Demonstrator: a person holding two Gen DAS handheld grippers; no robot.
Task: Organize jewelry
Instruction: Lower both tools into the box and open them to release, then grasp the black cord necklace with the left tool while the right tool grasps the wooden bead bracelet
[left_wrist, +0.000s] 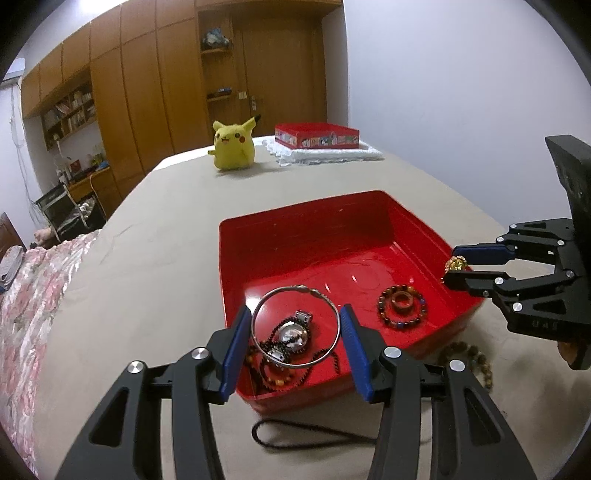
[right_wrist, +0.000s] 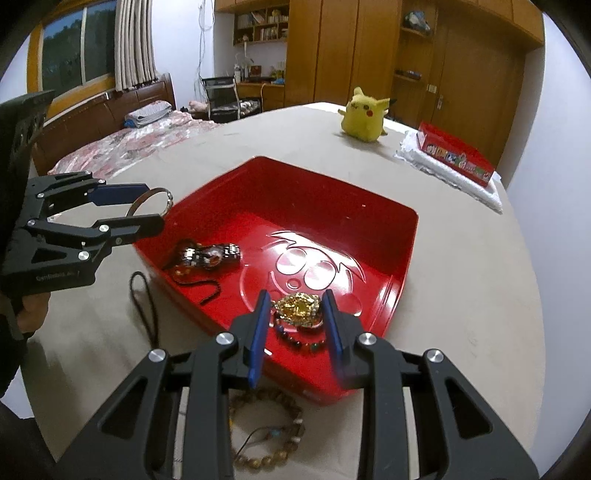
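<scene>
A red tray (left_wrist: 306, 236) (right_wrist: 391, 236) sits on the beige table. My left gripper (left_wrist: 295, 330) (right_wrist: 149, 206) is shut on a silver bangle (left_wrist: 295, 291) (right_wrist: 151, 194), held above the tray's near corner. Under it lie a watch (left_wrist: 295, 332) (right_wrist: 210, 254) and dark bead strings (left_wrist: 269, 376). My right gripper (right_wrist: 295, 314) (left_wrist: 452, 264) is shut on a gold ornament (right_wrist: 297, 306) (left_wrist: 456, 264) above the tray's right side. A beaded bracelet with a brown ring (left_wrist: 402, 304) lies in the tray below it.
A wooden bead bracelet (right_wrist: 266, 428) (left_wrist: 469, 354) and a black cord loop (left_wrist: 314, 435) (right_wrist: 144, 299) lie on the table outside the tray. A Pikachu plush (left_wrist: 232, 146) (right_wrist: 364, 114) and a red box on a white cloth (left_wrist: 317, 136) (right_wrist: 454, 155) stand at the far end.
</scene>
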